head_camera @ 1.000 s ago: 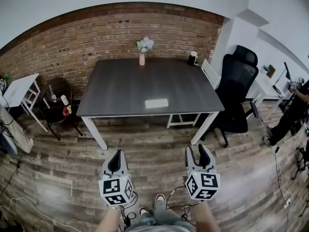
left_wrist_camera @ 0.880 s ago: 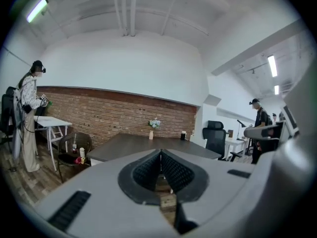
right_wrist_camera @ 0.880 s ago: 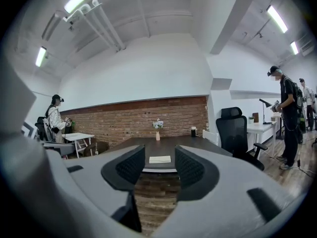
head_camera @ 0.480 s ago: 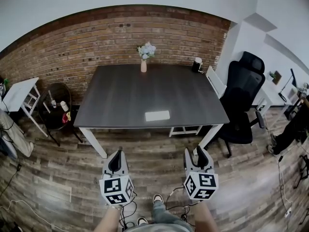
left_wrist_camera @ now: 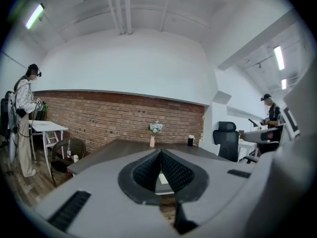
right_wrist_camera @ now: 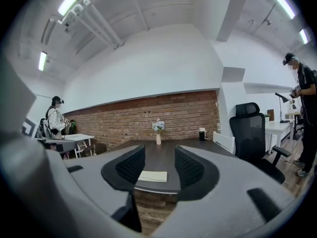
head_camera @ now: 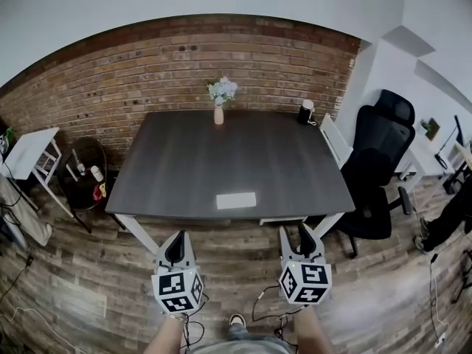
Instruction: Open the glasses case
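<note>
Well short of the dark rectangular table (head_camera: 221,150), the left tool (head_camera: 175,248) is pressed closed and the right tool (head_camera: 301,240) stands parted (both empty). The flat pale rectangular glasses case (head_camera: 236,200) lies near the table's front edge.

ahead of my fingers (head_camera: 175,248) stands a dark rectangular wooden table (head_camera: 184,161) on white legs. on it, a flat pale rectangular glasses case (head_camera: 236,200) lies nearest my fingers, a small vase of pale flowers (head_camera: 219,109) stands farthest, and a dark cylinder with a white top (head_camera: 307,113) sits far right.

White glasses case (head_camera: 236,200), shut, flat, table edge
</note>
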The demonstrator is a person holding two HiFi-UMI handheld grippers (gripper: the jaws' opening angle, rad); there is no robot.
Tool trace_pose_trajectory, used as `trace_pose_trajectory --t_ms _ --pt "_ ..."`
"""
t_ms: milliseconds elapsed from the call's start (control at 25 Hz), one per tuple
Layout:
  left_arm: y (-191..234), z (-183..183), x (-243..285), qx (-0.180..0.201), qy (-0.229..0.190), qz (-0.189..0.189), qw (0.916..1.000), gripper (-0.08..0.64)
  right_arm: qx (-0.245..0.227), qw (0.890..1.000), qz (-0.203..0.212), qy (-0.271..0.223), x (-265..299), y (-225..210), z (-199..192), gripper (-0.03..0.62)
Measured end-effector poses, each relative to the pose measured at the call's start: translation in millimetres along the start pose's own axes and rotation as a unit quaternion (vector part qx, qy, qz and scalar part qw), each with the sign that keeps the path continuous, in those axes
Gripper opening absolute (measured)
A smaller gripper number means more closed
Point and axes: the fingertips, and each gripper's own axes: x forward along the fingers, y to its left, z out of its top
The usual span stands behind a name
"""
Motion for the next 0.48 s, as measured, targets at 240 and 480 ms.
trace_pose_trajectory --t_ms 240,480 --pt "-17 -1 38 0.001 0.008 0.011 0.9999 0.005 0.005 1.000 0.020 0.011 40 -25 2 0.189" --pt "-21 -12 67 0.011 0.027 0.018 0.9994 0.006 0.019 0.999 0.036 0.023 76 -34 -9 0.189"
